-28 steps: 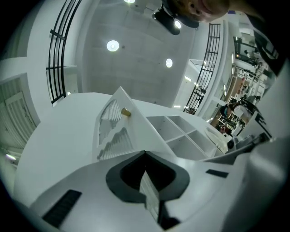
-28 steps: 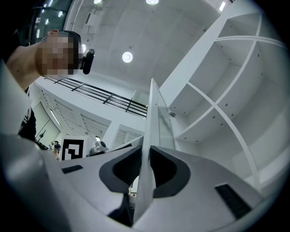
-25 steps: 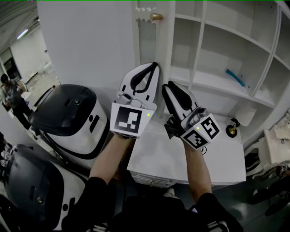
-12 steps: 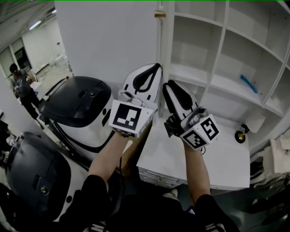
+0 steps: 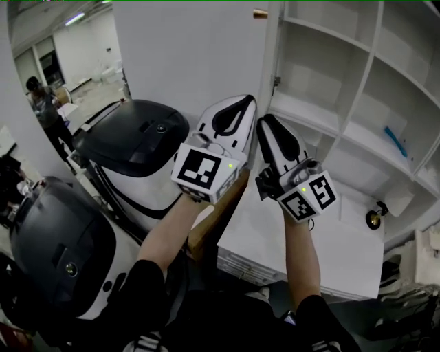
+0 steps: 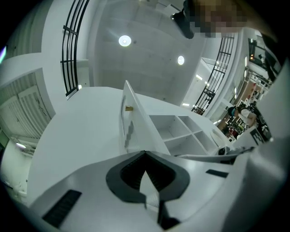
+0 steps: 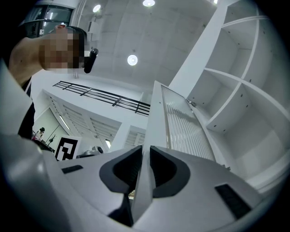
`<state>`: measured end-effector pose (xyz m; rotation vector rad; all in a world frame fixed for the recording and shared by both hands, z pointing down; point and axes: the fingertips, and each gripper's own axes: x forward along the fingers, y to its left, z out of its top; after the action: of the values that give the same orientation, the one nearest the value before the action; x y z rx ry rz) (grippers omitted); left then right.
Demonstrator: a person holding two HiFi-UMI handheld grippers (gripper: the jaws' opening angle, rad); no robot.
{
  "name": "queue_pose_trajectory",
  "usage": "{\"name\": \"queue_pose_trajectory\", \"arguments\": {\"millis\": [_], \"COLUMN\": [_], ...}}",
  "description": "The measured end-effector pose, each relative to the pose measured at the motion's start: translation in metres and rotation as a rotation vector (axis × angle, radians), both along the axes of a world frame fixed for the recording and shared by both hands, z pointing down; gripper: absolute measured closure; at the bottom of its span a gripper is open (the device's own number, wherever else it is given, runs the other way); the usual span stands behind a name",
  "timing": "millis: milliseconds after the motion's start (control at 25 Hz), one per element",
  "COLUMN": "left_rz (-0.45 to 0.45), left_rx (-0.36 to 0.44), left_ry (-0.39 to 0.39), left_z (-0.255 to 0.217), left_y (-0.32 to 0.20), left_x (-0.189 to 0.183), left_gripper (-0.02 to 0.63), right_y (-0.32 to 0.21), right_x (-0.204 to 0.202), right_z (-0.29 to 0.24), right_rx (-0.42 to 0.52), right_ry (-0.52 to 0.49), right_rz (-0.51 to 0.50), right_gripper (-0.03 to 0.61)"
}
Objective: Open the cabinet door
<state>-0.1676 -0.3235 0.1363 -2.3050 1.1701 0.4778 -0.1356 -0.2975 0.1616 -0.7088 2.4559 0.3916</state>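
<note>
The white cabinet door (image 7: pixel 181 127) with ribbed glass stands swung out from the shelves. In the head view it is a thin edge-on strip (image 5: pixel 270 58) with a brass knob (image 5: pixel 260 12) at the top. My right gripper (image 7: pixel 144 152) is shut on the door's edge, which runs straight between its jaws. In the head view this gripper (image 5: pixel 267 125) sits just below that strip. My left gripper (image 5: pixel 242 102) is close beside it on the left. Its tips (image 6: pixel 144 153) meet with nothing clearly between them, pointing at the door (image 6: pixel 131 131) and knob (image 6: pixel 129 108).
Open white shelves (image 5: pixel 330 89) fill the right, with a blue thing (image 5: pixel 397 137) on one. A low white top (image 5: pixel 309 240) carries a small brass object (image 5: pixel 375 218). Two big black-and-white machines (image 5: pixel 134 158) (image 5: pixel 58 254) stand at left, with a person (image 5: pixel 42 103) beyond them.
The door's ribbed face showed a second ago; now only its edge faces the head camera. The cabinet and both grippers have shifted right in the head view.
</note>
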Motion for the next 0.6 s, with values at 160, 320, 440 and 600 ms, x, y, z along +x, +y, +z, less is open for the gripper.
{"name": "queue_pose_trajectory", "arguments": {"millis": [160,320,440,600], "left_rz": [-0.006,-0.033,0.001,-0.01], "left_rx": [-0.021,-0.035,-0.069,-0.069], "left_ry": [0.021,0.02,0.038,-0.01], "left_z": [0.006,0.014,0.015,0.034], "left_y": [0.002,0.005,0.014,0.021], "left_x": [-0.019,-0.036,-0.033,-0.027], "left_gripper": [0.603,0.603,0.603,0.603], "right_y": [-0.005,-0.009,-0.01,-0.007], "right_x": [-0.017,-0.034,-0.038,-0.035], "right_z": [0.006,0.019,0.022,0.026], "right_rx": [-0.012,-0.03,-0.04,-0.055], "right_ry": [0.027,0.053,0.044,0.028], "right_rz": [-0.002,0.002,0.002,0.001], "right_gripper": [0.508,0.52,0.532,0.545]}}
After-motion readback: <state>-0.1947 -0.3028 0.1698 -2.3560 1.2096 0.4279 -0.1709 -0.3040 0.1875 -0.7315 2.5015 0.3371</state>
